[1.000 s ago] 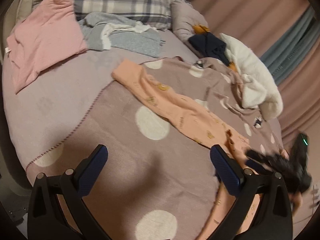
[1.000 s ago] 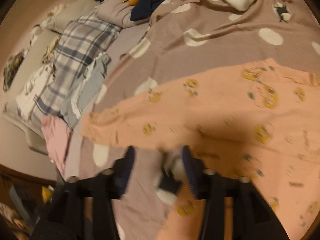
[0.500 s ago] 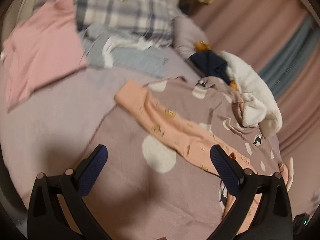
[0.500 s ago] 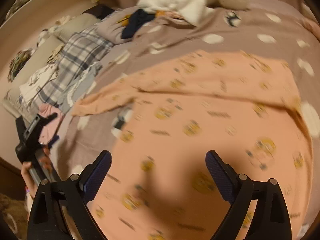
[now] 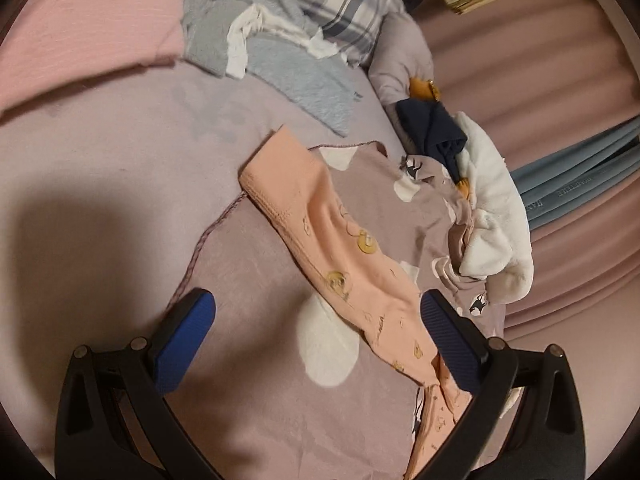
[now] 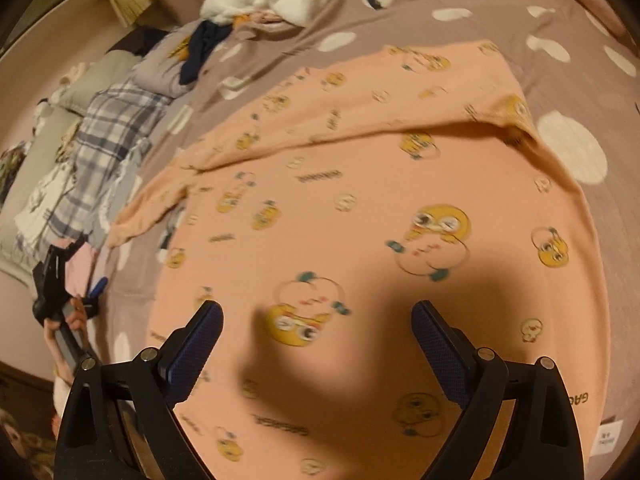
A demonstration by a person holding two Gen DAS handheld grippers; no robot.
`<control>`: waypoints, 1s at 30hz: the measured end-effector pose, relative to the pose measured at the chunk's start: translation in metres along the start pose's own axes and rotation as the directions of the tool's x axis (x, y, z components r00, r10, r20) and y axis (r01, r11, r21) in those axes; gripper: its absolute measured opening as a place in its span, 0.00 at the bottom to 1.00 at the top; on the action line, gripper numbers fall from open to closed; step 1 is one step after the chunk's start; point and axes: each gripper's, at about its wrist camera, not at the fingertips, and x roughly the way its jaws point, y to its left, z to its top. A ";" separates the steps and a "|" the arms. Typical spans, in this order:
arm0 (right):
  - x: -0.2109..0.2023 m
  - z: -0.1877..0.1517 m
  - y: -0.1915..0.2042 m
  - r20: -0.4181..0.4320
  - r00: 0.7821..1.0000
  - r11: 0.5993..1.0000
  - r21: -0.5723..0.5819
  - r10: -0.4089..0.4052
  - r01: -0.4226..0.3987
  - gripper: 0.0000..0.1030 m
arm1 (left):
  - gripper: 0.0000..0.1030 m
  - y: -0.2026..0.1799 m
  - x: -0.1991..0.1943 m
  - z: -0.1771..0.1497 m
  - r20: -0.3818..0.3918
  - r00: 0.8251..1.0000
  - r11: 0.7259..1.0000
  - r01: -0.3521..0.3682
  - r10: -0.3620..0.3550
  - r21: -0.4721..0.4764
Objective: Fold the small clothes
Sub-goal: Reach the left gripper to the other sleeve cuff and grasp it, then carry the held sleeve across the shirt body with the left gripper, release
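A peach shirt with yellow cartoon prints (image 6: 380, 220) lies flat on the dotted mauve blanket (image 6: 500, 8). Its long sleeve (image 5: 320, 224) stretches out to the left, cuff at the blanket's edge. My left gripper (image 5: 316, 332) is open and empty, hovering over the sleeve's lower part. My right gripper (image 6: 316, 332) is open and empty, low over the shirt's body. The left gripper also shows in the right wrist view (image 6: 60, 288) at the far left.
A pink garment (image 5: 80, 28), a grey garment (image 5: 288, 64) and a plaid pillow (image 5: 340, 0) lie at the bed's head. A navy cloth (image 5: 432, 128) and a white fleece (image 5: 492, 208) are heaped by the curtain (image 5: 560, 80).
My right gripper has opened, let go of the shirt and now hovers over its body. My left gripper has moved toward the sleeve's cuff end.
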 end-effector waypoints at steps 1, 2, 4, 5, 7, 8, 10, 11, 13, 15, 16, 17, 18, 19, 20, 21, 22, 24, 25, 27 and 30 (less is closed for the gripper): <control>0.002 -0.002 -0.003 -0.002 1.000 1.000 -0.001 0.007 -0.007 0.92 | 0.99 0.000 0.002 0.003 0.006 1.000 1.000 0.013 -0.013 -0.006; 0.003 -0.003 -0.005 0.004 1.000 1.000 -0.006 0.011 -0.011 0.92 | 1.00 0.000 0.004 0.006 0.019 1.000 0.999 0.025 -0.025 -0.021; 0.002 -0.004 -0.004 0.013 1.000 1.000 -0.029 0.002 -0.002 0.92 | 0.99 0.001 0.009 0.014 0.037 0.997 0.996 0.065 -0.063 -0.056; 0.002 -0.005 -0.002 0.009 1.000 0.999 -0.046 -0.008 0.009 0.92 | 0.99 0.003 0.012 0.018 0.041 0.995 0.993 0.090 -0.087 -0.079; 0.005 -0.006 0.004 0.002 0.999 0.994 -0.103 -0.042 0.042 0.93 | 0.99 0.008 0.018 0.026 0.042 0.992 0.985 0.124 -0.120 -0.116; 0.006 -0.006 0.006 0.006 0.998 0.990 -0.128 -0.059 0.059 0.93 | 0.99 0.008 0.023 0.031 0.039 0.992 0.985 0.126 -0.122 -0.117; 0.012 -0.008 0.014 0.021 0.995 0.979 -0.178 -0.100 0.102 0.94 | 0.98 0.005 0.027 0.035 0.020 0.993 0.989 0.115 -0.113 -0.089; 0.015 -0.009 0.018 0.031 0.993 0.972 -0.203 -0.118 0.121 0.96 | 0.98 0.001 0.032 0.038 0.002 0.995 0.993 0.099 -0.099 -0.068; 0.019 -0.009 0.020 0.048 0.989 0.961 -0.234 -0.137 0.145 0.99 | 0.98 0.001 0.033 0.039 0.008 0.995 0.993 0.096 -0.096 -0.069; 0.023 -0.008 0.023 0.067 0.985 0.951 -0.260 -0.157 0.169 0.99 | 0.98 0.005 0.034 0.044 0.017 0.991 0.987 0.132 -0.131 -0.090; 0.025 -0.008 0.023 0.075 0.983 0.946 -0.271 -0.166 0.180 0.99 | 0.96 0.007 0.035 0.047 0.014 0.989 0.983 0.151 -0.150 -0.100; 0.026 -0.006 0.023 0.079 0.982 0.943 -0.277 -0.169 0.184 0.99 | 0.91 0.010 0.035 0.049 0.013 0.986 0.980 0.165 -0.164 -0.116; 0.027 -0.006 0.023 0.085 0.982 0.941 -0.281 -0.171 0.188 0.99 | 0.88 0.014 0.035 0.051 0.017 0.984 0.975 0.177 -0.176 -0.137; 0.027 -0.005 0.023 0.088 0.981 0.940 -0.283 -0.171 0.190 0.99 | 0.77 0.019 0.034 0.053 0.023 0.983 0.970 0.183 -0.182 -0.162; 0.027 -0.005 0.023 0.093 0.981 0.939 -0.285 -0.171 0.191 0.99 | 0.65 0.023 0.035 0.054 0.025 0.984 0.967 0.176 -0.174 -0.184; 0.027 -0.005 0.022 0.100 0.980 0.938 -0.289 -0.171 0.193 0.99 | 0.59 0.028 0.036 0.055 0.023 0.988 0.965 0.157 -0.156 -0.209; 0.028 -0.005 0.022 0.106 0.979 0.935 -0.293 -0.174 0.198 0.99 | 0.44 0.030 0.037 0.055 0.019 0.990 0.965 0.140 -0.140 -0.222; 0.030 -0.006 0.024 0.113 0.975 0.927 -0.306 -0.189 0.215 0.99 | 0.23 0.036 0.039 0.055 0.013 0.996 0.969 0.094 -0.094 -0.230; 0.030 -0.006 0.025 0.114 0.974 0.924 -0.311 -0.196 0.222 0.99 | 0.11 0.038 0.039 0.054 0.010 0.997 0.970 0.079 -0.079 -0.231; 0.030 -0.007 0.025 0.116 0.972 0.921 -0.316 -0.202 0.229 0.99 | 0.08 0.042 0.039 0.053 0.015 0.998 0.970 0.065 -0.064 -0.234; 0.031 -0.007 0.026 0.119 0.972 0.921 -0.316 -0.200 0.229 0.99 | 0.08 0.036 0.036 0.052 0.032 0.999 0.979 0.044 -0.039 -0.197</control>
